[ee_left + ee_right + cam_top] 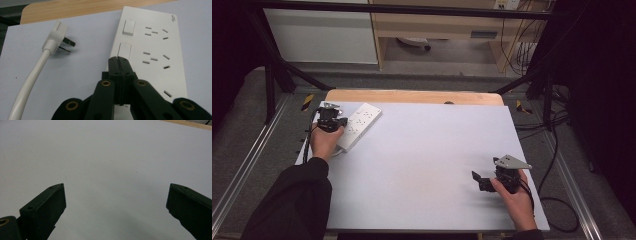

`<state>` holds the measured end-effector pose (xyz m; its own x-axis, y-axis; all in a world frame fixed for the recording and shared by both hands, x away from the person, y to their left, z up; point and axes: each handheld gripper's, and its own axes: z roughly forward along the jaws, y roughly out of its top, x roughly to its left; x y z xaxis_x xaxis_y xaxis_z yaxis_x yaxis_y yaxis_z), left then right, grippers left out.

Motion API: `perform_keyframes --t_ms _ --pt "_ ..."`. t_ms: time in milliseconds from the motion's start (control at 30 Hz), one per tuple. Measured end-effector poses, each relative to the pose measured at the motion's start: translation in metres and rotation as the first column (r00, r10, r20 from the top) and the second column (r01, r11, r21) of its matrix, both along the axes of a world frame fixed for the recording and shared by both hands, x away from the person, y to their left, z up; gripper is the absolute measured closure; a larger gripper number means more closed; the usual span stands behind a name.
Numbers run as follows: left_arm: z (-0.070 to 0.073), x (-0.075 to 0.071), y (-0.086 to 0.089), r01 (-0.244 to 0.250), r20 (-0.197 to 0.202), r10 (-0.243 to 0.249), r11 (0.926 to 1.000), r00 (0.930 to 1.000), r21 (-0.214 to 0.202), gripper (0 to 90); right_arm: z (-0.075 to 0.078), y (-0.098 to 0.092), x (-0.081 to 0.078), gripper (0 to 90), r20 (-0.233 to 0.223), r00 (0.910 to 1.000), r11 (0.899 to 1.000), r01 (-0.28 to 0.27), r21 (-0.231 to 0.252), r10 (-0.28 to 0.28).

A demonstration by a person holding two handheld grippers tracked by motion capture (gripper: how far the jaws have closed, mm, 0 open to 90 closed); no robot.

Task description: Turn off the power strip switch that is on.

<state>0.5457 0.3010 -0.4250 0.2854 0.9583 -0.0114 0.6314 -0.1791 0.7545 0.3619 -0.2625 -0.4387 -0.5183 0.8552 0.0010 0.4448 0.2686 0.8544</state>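
A white power strip (360, 125) lies at the table's far left, with two rocker switches and several socket groups; it shows large as the power strip (155, 50) in the left gripper view. Its white plug (56, 36) and cable (30, 82) lie on the mat to its left. My left gripper (331, 120) is shut with nothing between its jaws, and its tip (119, 60) rests over the strip's near edge by the lower switch (125, 51). My right gripper (478, 180) stands open near the front right, its fingers (47, 205) wide apart over bare mat.
A pale grey mat (422, 160) covers the table, with a strip of wooden tabletop (412, 96) showing at the far edge. Black frame bars and cables stand around the table, and shelving is behind it.
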Motion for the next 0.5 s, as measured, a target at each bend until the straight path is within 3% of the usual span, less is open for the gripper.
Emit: perform_keyframes --t_ms 500 --pt "0.0004 0.0007 0.0005 0.011 -0.005 -0.011 0.9999 0.9999 0.003 90.0 -0.0002 -0.0005 0.0002 3.1 -0.002 1.0 1.0 0.001 -0.001 -0.001"
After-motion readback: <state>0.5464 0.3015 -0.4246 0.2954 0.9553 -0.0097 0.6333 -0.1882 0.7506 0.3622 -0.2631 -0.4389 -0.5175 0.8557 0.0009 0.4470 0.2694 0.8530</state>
